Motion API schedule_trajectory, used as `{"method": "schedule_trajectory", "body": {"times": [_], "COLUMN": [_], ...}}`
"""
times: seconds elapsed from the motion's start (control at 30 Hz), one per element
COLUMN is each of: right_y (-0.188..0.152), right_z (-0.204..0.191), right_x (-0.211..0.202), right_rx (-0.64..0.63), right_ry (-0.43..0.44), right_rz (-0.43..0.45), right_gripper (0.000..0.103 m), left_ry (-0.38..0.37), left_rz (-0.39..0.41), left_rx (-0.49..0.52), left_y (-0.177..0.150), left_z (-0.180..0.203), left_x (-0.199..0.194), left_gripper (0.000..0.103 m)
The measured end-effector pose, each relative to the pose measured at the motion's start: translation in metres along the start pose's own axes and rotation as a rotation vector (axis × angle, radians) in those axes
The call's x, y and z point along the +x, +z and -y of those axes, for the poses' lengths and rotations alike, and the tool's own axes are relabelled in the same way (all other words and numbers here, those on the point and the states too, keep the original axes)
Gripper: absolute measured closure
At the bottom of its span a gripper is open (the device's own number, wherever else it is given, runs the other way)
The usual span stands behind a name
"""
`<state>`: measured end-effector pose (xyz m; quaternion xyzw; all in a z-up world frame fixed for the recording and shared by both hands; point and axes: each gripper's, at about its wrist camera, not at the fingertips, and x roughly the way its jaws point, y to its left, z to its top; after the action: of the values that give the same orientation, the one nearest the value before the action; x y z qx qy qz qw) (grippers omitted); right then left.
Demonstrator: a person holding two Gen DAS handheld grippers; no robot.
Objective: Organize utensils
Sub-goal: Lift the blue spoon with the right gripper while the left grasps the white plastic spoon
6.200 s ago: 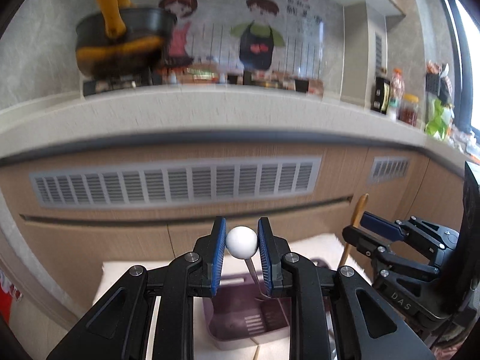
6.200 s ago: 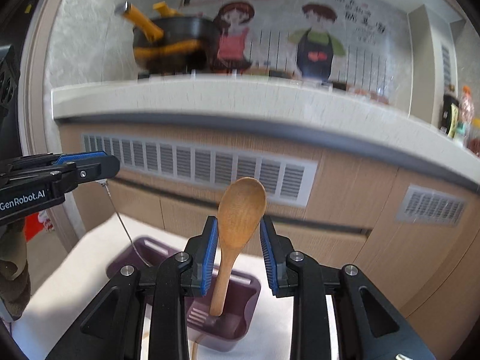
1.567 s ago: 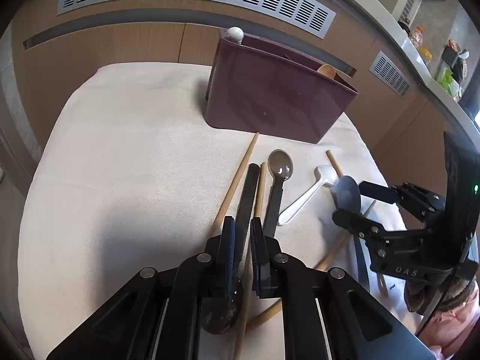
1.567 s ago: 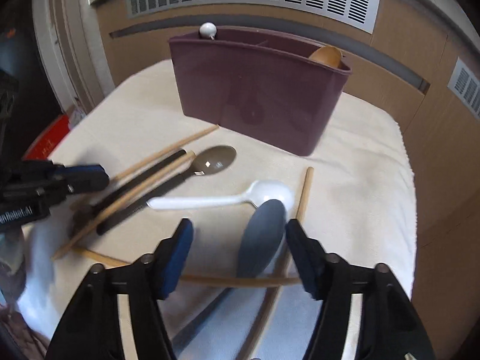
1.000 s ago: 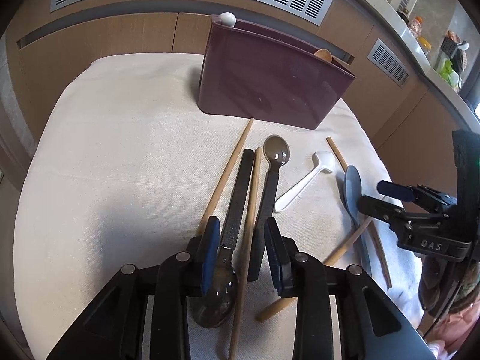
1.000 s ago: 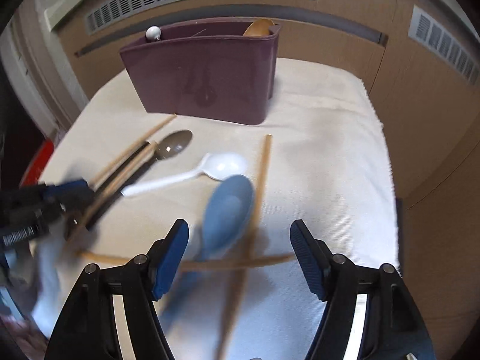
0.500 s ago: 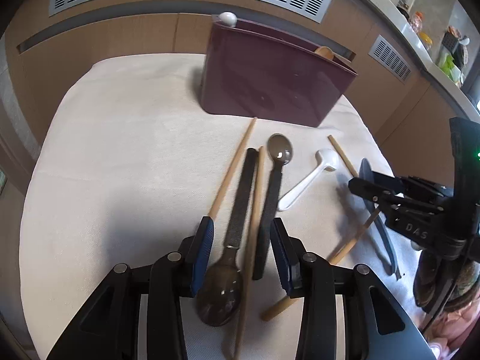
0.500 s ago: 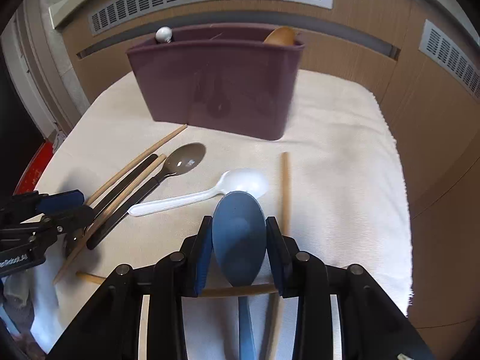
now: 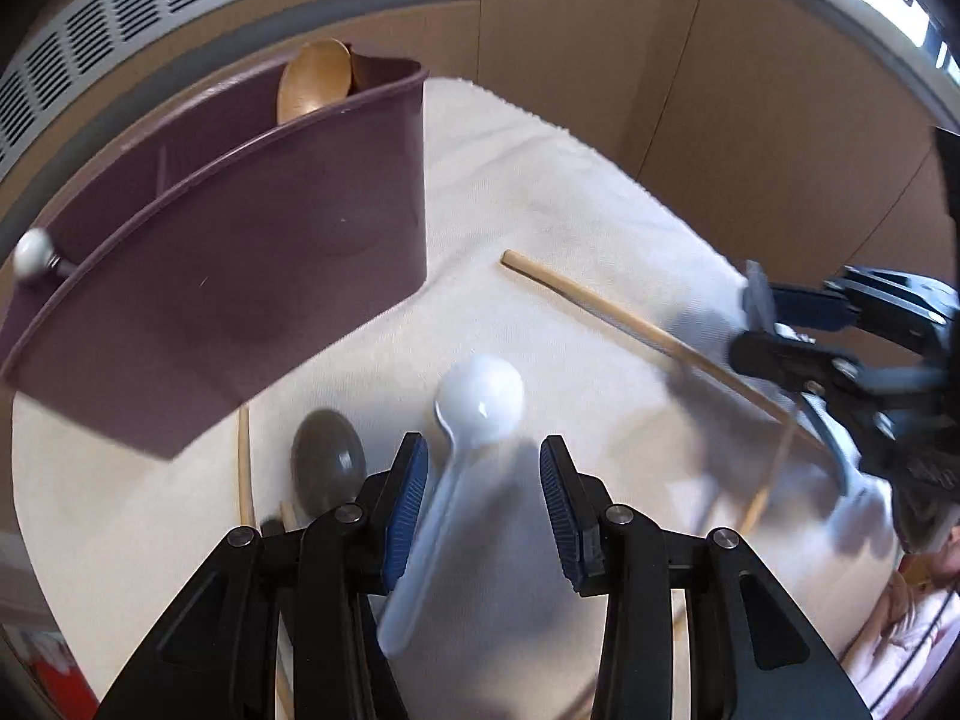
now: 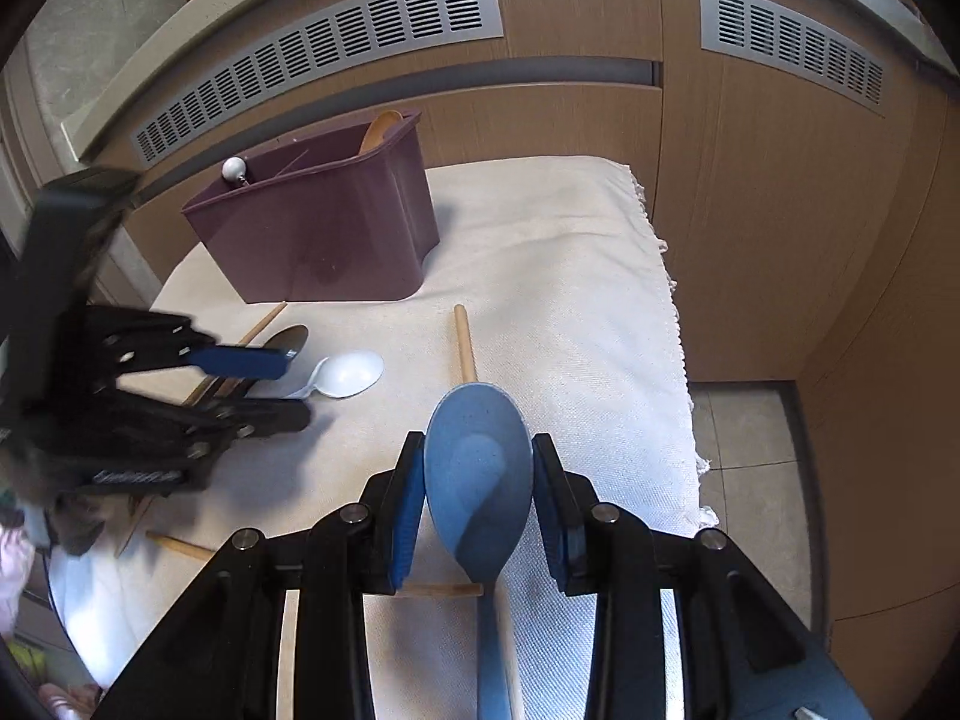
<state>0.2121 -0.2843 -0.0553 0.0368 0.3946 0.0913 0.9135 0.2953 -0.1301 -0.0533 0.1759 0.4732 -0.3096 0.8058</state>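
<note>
A purple utensil holder (image 9: 240, 276) (image 10: 324, 240) stands on the cloth and holds a wooden spoon (image 9: 315, 81) and a white-knobbed utensil (image 9: 30, 252). My left gripper (image 9: 483, 480) is open, its jaws on either side of a white plastic spoon (image 9: 474, 414) that lies on the cloth. My right gripper (image 10: 477, 480) is shut on a blue spoon (image 10: 477, 468), bowl forward, held above the cloth. A grey spoon (image 9: 327, 459) lies left of the white one.
Wooden chopsticks (image 9: 630, 318) (image 10: 463, 342) lie loose on the cream cloth (image 10: 570, 276). Wooden cabinet fronts with vents (image 10: 312, 54) stand behind. The cloth's right edge (image 10: 672, 324) drops to a tiled floor.
My left gripper has moved right, from over the dark spoon and chopsticks to straddle the white spoon. My right gripper has lifted the blue spoon up off the cloth.
</note>
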Motion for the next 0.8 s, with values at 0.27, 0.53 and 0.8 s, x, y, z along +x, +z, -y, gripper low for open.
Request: {"method": "schedule_trajectory", "body": {"times": [0.27,0.53,0.8], "right_y": [-0.001,0.002,0.01], "right_z": [0.006,-0.005,-0.057], "right_x": [0.0,-0.006,-0.018], "right_rx": [0.018,0.021,-0.089], "right_ry": [0.037,0.05,0.08], "right_rz": [0.013,0.028,0.057], "right_gripper": [0.071,0.071,0.071], "left_ry": [0.039,0.091,0.108], "left_rz": [-0.085,0.152,0.455], "left_rx": [0.051,-0.157,-0.401], "left_y": [0.025,-0.022,-0.092], "left_z": [0.006,-0.002,-0.01], "left_x": [0.028,-0.027,-0.115], "left_gripper": [0.066,0.067,0.067]}}
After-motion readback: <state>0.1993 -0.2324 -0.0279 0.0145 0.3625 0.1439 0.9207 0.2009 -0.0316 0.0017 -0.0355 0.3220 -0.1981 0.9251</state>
